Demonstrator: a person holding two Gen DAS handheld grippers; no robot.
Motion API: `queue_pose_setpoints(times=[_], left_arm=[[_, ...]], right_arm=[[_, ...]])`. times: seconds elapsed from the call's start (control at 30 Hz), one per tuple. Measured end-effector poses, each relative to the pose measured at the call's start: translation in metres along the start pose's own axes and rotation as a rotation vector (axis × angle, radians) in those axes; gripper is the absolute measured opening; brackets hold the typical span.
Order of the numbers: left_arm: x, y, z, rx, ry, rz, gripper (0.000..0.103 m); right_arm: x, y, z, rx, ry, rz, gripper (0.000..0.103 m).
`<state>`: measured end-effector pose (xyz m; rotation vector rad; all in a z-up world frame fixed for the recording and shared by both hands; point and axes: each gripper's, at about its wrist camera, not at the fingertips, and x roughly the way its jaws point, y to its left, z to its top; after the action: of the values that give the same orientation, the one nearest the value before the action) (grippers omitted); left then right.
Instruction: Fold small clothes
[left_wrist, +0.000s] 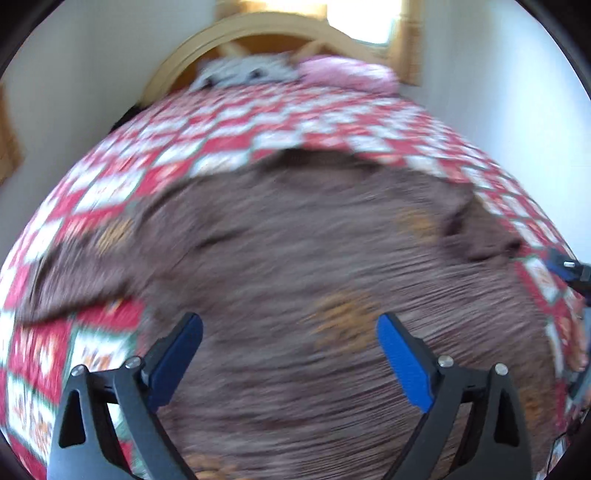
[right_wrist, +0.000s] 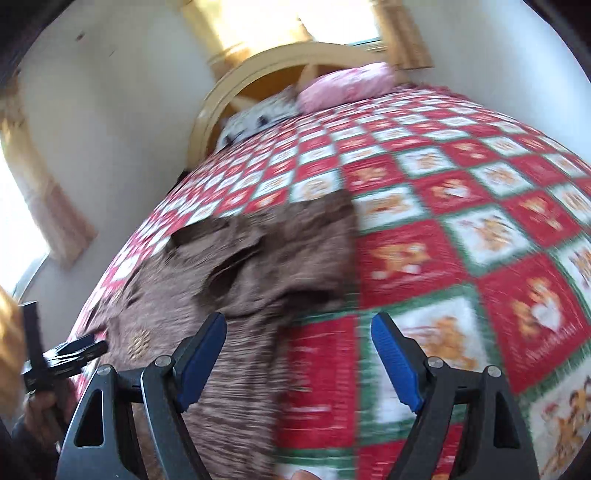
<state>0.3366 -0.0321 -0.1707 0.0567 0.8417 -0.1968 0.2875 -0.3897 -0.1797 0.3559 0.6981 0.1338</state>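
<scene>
Blue pads of the left gripper (left_wrist: 289, 325) stand wide apart, released, holding nothing, above the brown shirt (left_wrist: 295, 240). From the left wrist the shirt fills the middle, spread flat on the quilt (left_wrist: 229, 129), sleeves out toward 9 and 3 o'clock; the right gripper's tip peeks in at 3 o'clock. Pillows (left_wrist: 295, 72) and headboard (left_wrist: 258, 33) sit at 12 o'clock.

From the right wrist, the right gripper (right_wrist: 299, 325) is likewise spread wide and empty, its left finger over the shirt's (right_wrist: 236, 273) edge, its right over bare quilt (right_wrist: 480, 206). Only this view shows the left gripper's body (right_wrist: 62, 360) at 8 o'clock. Blur hides any writing.
</scene>
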Motion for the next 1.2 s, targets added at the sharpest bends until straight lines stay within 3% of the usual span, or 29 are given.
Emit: queue_pose_setpoints(times=[0.1, 0.17, 0.23, 0.43, 0.53, 0.6, 0.7, 0.77, 0.87, 1.2], left_arm=[[0.007, -0.047, 0.018, 0.121, -0.026, -0.025, 0.091], [0.02, -0.077, 0.027, 0.193, -0.028, -0.017, 0.079], [0.032, -0.095, 0.036, 0.205, -0.008, -0.054, 0.073], [0.061, -0.134, 0.062, 0.2, 0.008, -0.09, 0.063], [0.077, -0.145, 0.07, 0.187, 0.039, -0.121, 0.061], [0.094, -0.151, 0.072, 0.2, 0.082, -0.106, 0.053], [0.113, -0.153, 0.07, 0.194, 0.13, -0.119, 0.033], [0.111, -0.146, 0.072, 0.148, 0.123, -0.184, 0.005], [0.105, -0.133, 0.079, 0.06, 0.114, -0.245, 0.004], [0.06, -0.076, 0.095, -0.066, 0.047, -0.29, 0.004]], right_arm=[[-0.004, -0.013, -0.006, 0.022, -0.035, -0.017, 0.081], [-0.009, -0.025, -0.008, 0.076, -0.062, 0.016, 0.081], [-0.015, -0.036, -0.008, 0.126, -0.099, 0.053, 0.081], [-0.005, -0.066, -0.014, 0.269, -0.095, 0.092, 0.081], [-0.005, -0.061, -0.014, 0.25, -0.106, 0.081, 0.081], [-0.005, -0.054, -0.014, 0.221, -0.107, 0.075, 0.081], [-0.002, -0.051, -0.013, 0.205, -0.096, 0.068, 0.081], [0.0, -0.054, -0.013, 0.212, -0.089, 0.069, 0.081], [0.003, -0.056, -0.013, 0.22, -0.077, 0.067, 0.081], [0.005, -0.054, -0.013, 0.206, -0.08, 0.069, 0.081]])
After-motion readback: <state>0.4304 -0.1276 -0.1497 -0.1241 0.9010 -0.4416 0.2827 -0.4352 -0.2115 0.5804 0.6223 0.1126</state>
